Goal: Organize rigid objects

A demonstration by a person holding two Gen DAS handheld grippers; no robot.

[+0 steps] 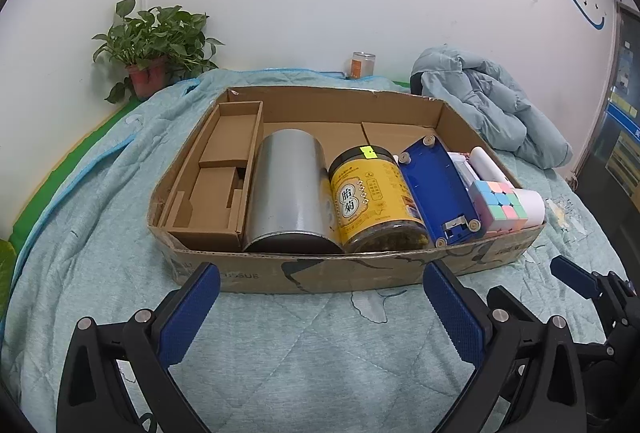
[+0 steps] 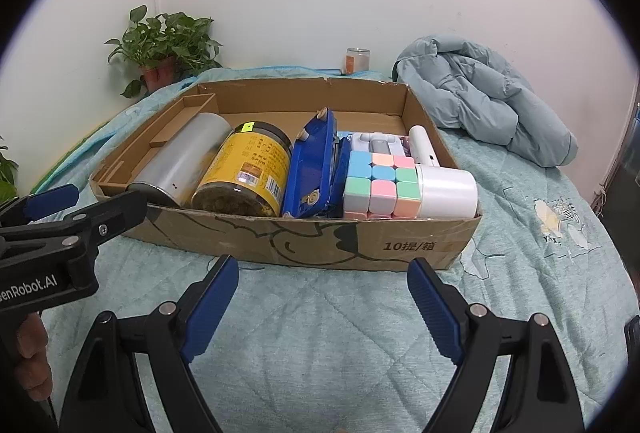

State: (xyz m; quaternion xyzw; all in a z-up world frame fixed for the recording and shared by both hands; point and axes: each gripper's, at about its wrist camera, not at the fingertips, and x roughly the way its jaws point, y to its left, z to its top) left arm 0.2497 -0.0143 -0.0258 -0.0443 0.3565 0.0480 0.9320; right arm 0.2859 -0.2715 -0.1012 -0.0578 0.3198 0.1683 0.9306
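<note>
- as both grippers hang over the quilt [image 1: 280, 353] just short of the cardboard box [image 1: 320, 275], neither touches any object; the left gripper [image 1: 320, 309] has its fingers spread wide and empty, and the right gripper [image 2: 322, 297] is likewise wide open with nothing between its pads
- all task items sit inside the box, packed in one row against the near wall, most likely so each braces its neighbour and nothing rolls
- silver canister [image 1: 288, 189] lies on its side, long axis running near-to-far, dark end toward the near wall; it rests just beside the cardboard insert [image 1: 224, 169] at the left
- yellow jar [image 1: 374, 197] lies the same way, touching the canister, its contents-filled end near and its cap end far
- blue case [image 1: 436, 189] stands on its long edge, wedged between the jar and the cube, long axis also near-to-far
- pastel cube [image 2: 378, 185] sits at the near right, touching the white cylinder [image 2: 448, 193], whose long axis runs across the box and which pokes above the rim
- judgement: the sorting looks essentially complete; a glass jar [image 1: 362, 65] by the wall stands outside the box, and whether it belongs to the task cannot be told
</note>
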